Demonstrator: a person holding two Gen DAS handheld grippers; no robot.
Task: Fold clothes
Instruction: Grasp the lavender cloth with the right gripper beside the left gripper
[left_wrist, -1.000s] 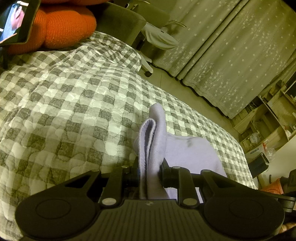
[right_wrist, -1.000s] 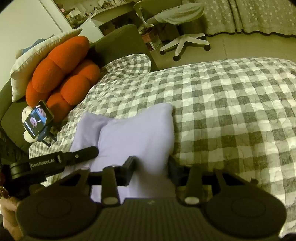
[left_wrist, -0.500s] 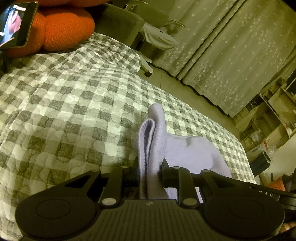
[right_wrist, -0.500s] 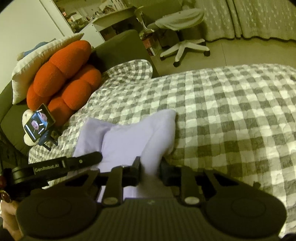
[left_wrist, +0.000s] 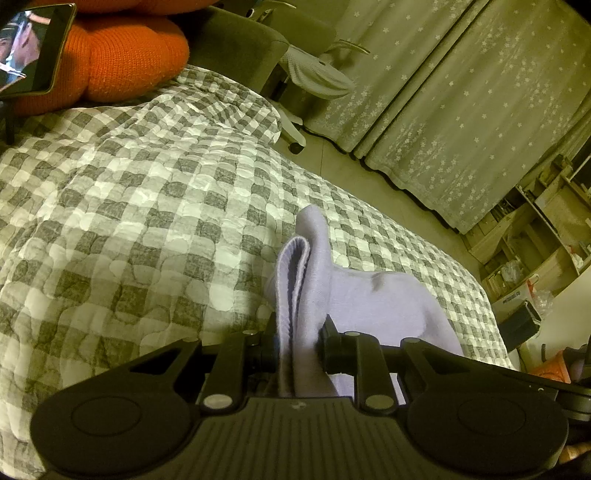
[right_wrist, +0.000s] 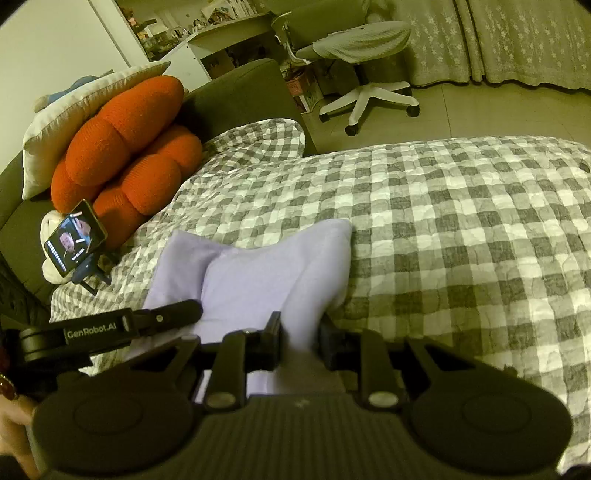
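left wrist view: both grippers (left_wrist: 298, 347) (right_wrist: 300, 341) apparently pinch the lilac garment (left_wrist: 369, 302)

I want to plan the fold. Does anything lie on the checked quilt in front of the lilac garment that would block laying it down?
Nothing visible does. Both the left gripper and the right gripper already pinch the lilac garment, and the checked quilt ahead of it shows only its own wrinkles. The phone and orange cushion sit off to the side.
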